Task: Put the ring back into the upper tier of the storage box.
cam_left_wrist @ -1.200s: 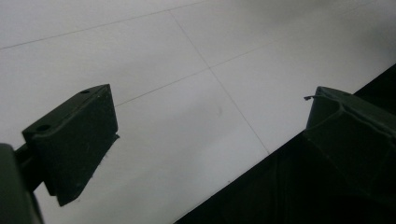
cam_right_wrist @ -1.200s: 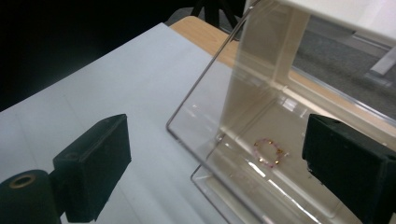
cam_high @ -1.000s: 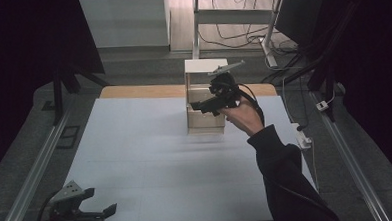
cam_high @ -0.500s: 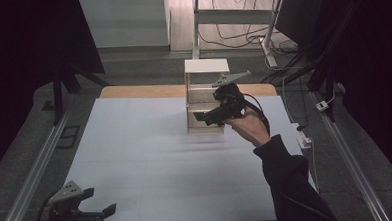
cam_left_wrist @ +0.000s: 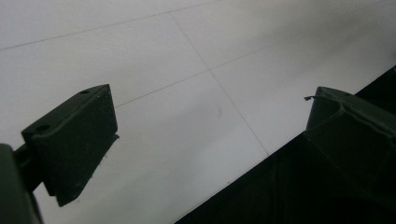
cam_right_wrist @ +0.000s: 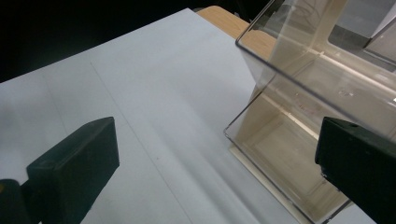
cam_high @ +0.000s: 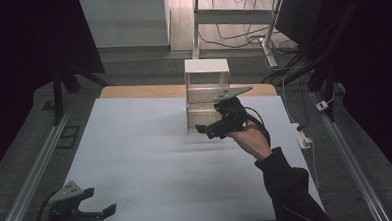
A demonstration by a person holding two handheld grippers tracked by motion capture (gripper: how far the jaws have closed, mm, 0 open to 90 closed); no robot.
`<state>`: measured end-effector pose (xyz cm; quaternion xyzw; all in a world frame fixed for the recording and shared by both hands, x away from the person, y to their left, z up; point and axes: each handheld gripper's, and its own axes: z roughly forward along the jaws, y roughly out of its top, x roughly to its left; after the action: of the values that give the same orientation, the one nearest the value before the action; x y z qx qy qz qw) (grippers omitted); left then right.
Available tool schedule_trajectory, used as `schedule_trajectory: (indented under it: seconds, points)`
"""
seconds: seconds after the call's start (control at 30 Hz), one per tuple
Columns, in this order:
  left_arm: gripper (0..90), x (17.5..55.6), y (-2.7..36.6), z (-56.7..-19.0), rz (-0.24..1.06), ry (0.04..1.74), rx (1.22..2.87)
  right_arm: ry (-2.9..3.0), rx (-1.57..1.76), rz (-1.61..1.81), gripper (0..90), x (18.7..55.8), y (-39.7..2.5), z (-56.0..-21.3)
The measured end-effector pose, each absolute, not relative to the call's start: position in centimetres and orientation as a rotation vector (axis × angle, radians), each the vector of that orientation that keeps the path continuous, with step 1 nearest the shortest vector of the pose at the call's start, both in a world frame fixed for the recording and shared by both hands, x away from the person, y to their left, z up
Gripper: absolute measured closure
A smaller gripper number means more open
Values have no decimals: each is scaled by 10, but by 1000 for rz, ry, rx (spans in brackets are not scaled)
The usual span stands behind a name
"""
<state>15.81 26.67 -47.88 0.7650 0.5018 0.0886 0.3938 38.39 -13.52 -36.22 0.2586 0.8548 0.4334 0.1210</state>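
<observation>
Since a second ago the right gripper [cam_high: 208,130] has drawn back from the clear two-tier box [cam_high: 206,92] toward the near side and dropped lower, so that it now hangs just in front of the box's lower tier; the left gripper [cam_high: 99,211] has kept its place at the near left corner. The box stands upright at the far middle of the white table [cam_high: 151,157], near the wooden strip [cam_high: 133,91] along the far edge. In the right gripper view the jaws stand wide apart with nothing between them, and the box's open lower tier [cam_right_wrist: 289,163] lies just ahead to the right. In the left gripper view the jaws are likewise spread and empty over the table's near edge [cam_left_wrist: 243,168]. Nothing lies between gripper and box.
</observation>
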Motion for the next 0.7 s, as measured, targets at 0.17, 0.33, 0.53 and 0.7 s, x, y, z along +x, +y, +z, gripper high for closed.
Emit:
schedule_trajectory:
  seconds: [0.17, 0.33, 0.53, 0.7]
  points:
    - [24, 158, 267, -479, 226, 1272, 1942, 2484, 758, 1278, 0, 378, -138, -374]
    - [24, 158, 267, -479, 226, 1274, 1940, 2488, 757, 1281, 0, 373, -142, -386]
    - [25, 158, 266, -479, 227, 1272, 1942, 2492, 750, 1275, 0, 367, -148, -393]
    - [24, 157, 266, -478, 232, 1271, 1942, 2487, 765, 1268, 0, 362, -150, -400]
